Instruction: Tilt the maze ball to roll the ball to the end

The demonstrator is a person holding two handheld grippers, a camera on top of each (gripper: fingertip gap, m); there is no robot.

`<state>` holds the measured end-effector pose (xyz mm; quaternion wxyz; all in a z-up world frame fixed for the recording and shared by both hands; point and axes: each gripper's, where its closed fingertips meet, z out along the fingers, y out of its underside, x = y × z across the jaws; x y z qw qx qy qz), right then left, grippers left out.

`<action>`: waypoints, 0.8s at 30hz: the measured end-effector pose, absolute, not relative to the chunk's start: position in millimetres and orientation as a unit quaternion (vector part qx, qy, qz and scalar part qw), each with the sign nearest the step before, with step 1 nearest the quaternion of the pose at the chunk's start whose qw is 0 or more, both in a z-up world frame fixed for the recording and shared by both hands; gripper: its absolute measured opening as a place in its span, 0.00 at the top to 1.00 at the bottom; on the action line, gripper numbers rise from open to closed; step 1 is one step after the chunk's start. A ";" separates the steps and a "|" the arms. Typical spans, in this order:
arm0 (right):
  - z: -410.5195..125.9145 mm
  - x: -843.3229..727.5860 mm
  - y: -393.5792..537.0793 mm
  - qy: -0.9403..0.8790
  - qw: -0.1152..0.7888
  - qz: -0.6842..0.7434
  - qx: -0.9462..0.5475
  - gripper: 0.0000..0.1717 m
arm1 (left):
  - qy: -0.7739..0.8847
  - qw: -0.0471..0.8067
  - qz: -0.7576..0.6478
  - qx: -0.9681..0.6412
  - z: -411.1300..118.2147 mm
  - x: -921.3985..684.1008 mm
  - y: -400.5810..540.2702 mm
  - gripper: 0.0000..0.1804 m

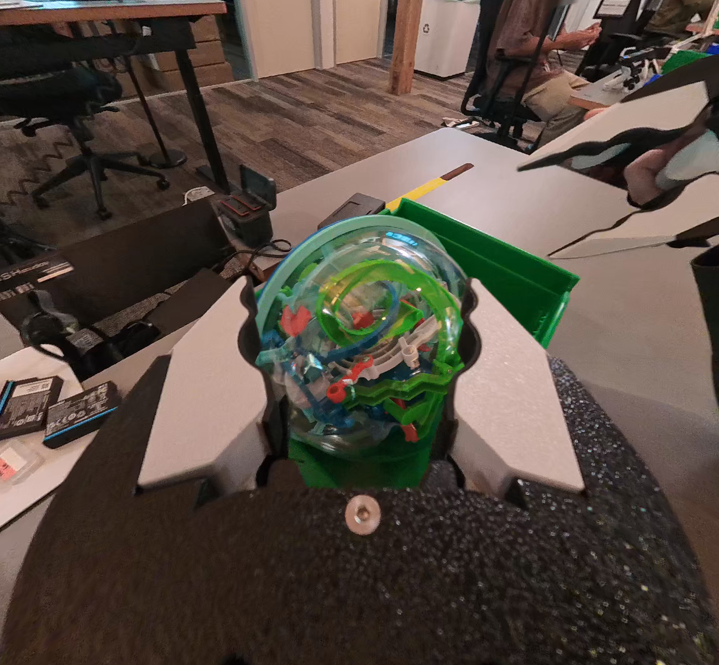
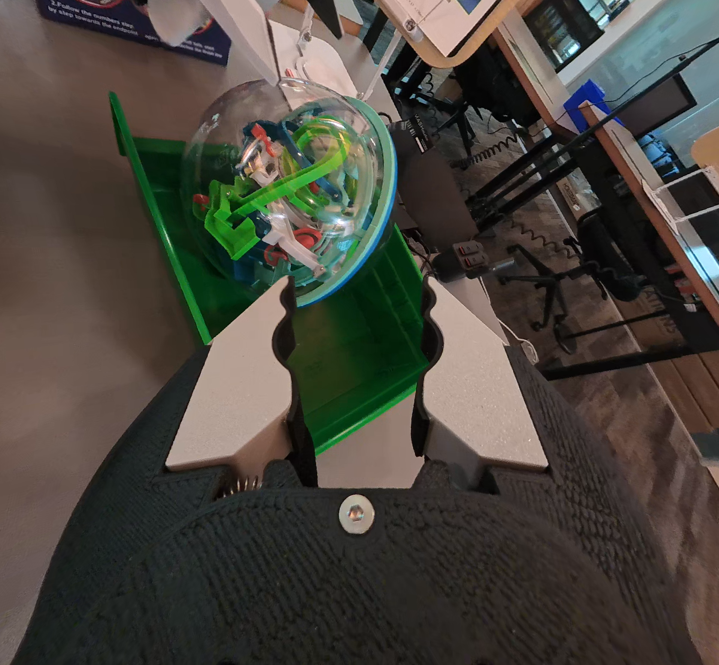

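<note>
1. left gripper [image 1: 360, 292] is clamped on the maze ball [image 1: 362, 339], a pad pressing on each side of the clear shell, so i'd guess turning the wrist is what tilts the tracks.
2. the maze ball sits over the green tray [image 1: 502, 268] on the counter [image 1: 505, 187], probably as a catch.
3. right gripper [image 2: 356, 288] is spread wide with nothing held, just beside the ball's rim, probably ready to steady it.

Maze ball [image 1: 360, 339] between fingers [image 1: 210, 377] of left hand-held gripper [image 1: 360, 296], over tray [image 1: 505, 272]. Tray on worktop [image 1: 486, 187]. Right hand-held gripper [image 2: 356, 288] just beside ball. Batteries [image 1: 74, 414] left on worktop.
</note>
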<state>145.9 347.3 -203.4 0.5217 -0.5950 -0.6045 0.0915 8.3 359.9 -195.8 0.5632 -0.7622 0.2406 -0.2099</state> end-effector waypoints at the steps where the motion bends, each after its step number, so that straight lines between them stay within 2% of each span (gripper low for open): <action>1: -202.9 146.4 347.7 -0.603 0.523 0.092 -0.595 0.63 | 0.235 0.562 -0.207 -0.766 -197.7 4.5 361.6 0.43; 7: -200.7 143.4 352.1 -0.578 0.525 0.130 -0.610 0.64 | 0.196 0.559 -0.225 -0.774 -208.2 -12.5 372.1 0.49; 10: -203.6 133.7 362.8 -0.527 0.510 0.205 -0.648 0.73 | 0.172 0.549 -0.245 -0.781 -217.8 -19.8 378.0 0.47; 11: -207.1 129.4 364.5 -0.515 0.497 0.237 -0.657 0.80 | 0.164 0.548 -0.259 -0.779 -218.4 -21.3 379.3 0.51; 12: -211.5 125.0 363.9 -0.508 0.480 0.271 -0.663 0.83 | 0.158 0.554 -0.266 -0.773 -216.3 -23.7 380.7 0.55; 17: -226.3 118.7 375.8 -0.454 0.435 0.356 -0.691 0.84 | 0.131 0.607 -0.289 -0.729 -189.6 -37.2 377.7 0.72; 24: -239.0 109.1 380.6 -0.427 0.395 0.402 -0.707 0.85 | 0.099 0.574 -0.330 -0.743 -202.1 -49.0 377.9 0.67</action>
